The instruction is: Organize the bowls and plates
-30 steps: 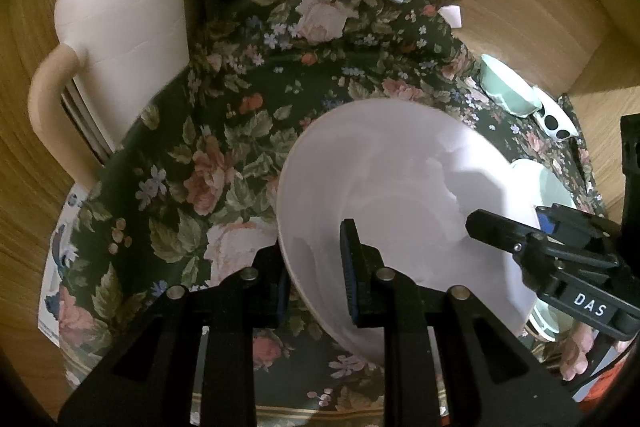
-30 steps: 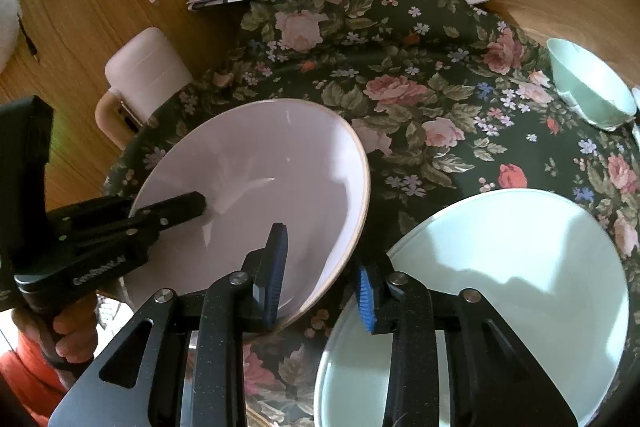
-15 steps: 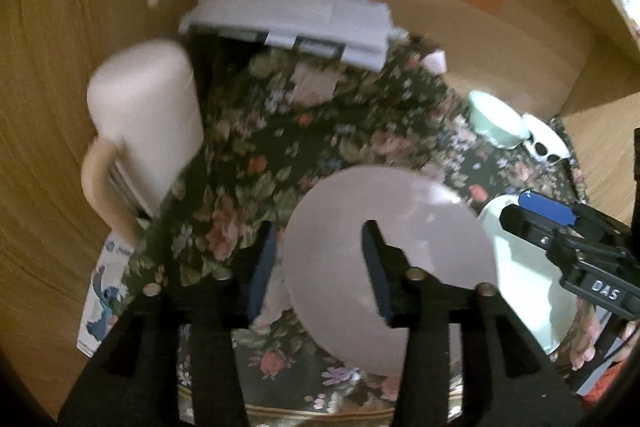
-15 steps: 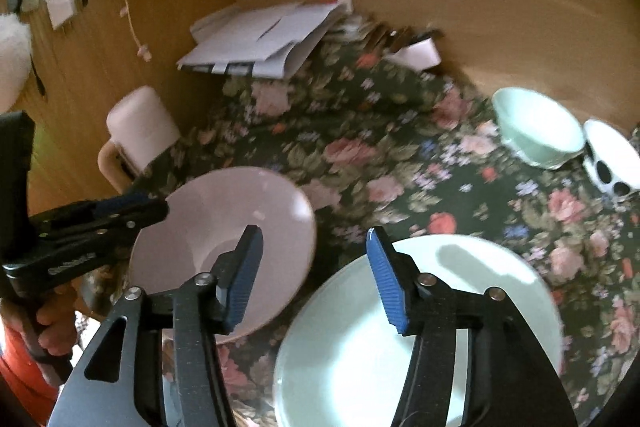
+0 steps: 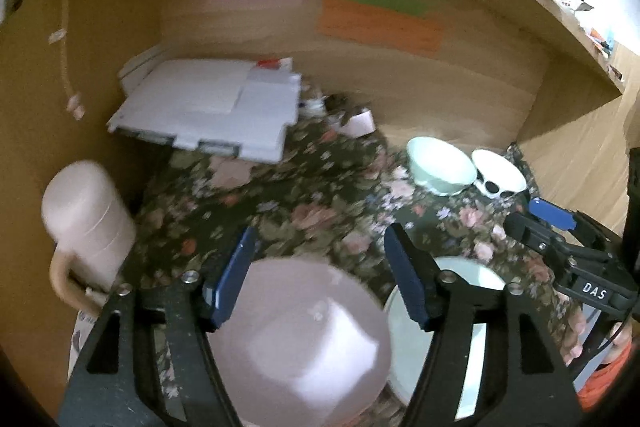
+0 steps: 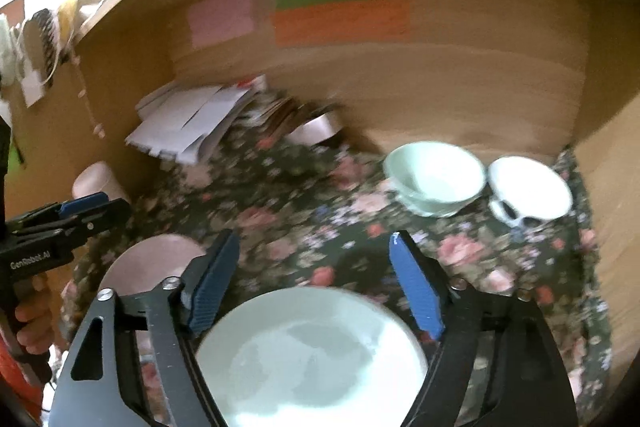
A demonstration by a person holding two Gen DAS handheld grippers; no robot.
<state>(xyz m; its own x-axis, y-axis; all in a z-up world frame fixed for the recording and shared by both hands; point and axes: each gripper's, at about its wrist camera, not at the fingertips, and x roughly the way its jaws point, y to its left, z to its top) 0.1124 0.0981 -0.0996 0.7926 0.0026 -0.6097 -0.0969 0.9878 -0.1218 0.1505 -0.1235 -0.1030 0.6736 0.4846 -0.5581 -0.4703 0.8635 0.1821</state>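
A pale pink plate (image 5: 308,339) lies on the floral cloth below my open left gripper (image 5: 320,275); it also shows in the right wrist view (image 6: 148,259). A mint green plate (image 6: 316,359) lies to its right, below my open right gripper (image 6: 316,279), and shows in the left wrist view (image 5: 464,283). At the back right stand a mint bowl (image 6: 436,179) and a white bowl with black spots (image 6: 528,191); both bowls also show in the left wrist view, the mint bowl (image 5: 440,167) and the white bowl (image 5: 498,177). Both grippers are empty and raised above the plates.
A stack of white papers (image 5: 208,107) lies at the back left. A pink chair back (image 5: 84,219) stands at the left edge. Wooden walls with coloured notes (image 6: 340,15) close in the back and the right side.
Both grippers let go of the pink plate's rim, opened wide and pulled back and up. The pink plate now lies flat beside the mint plate.
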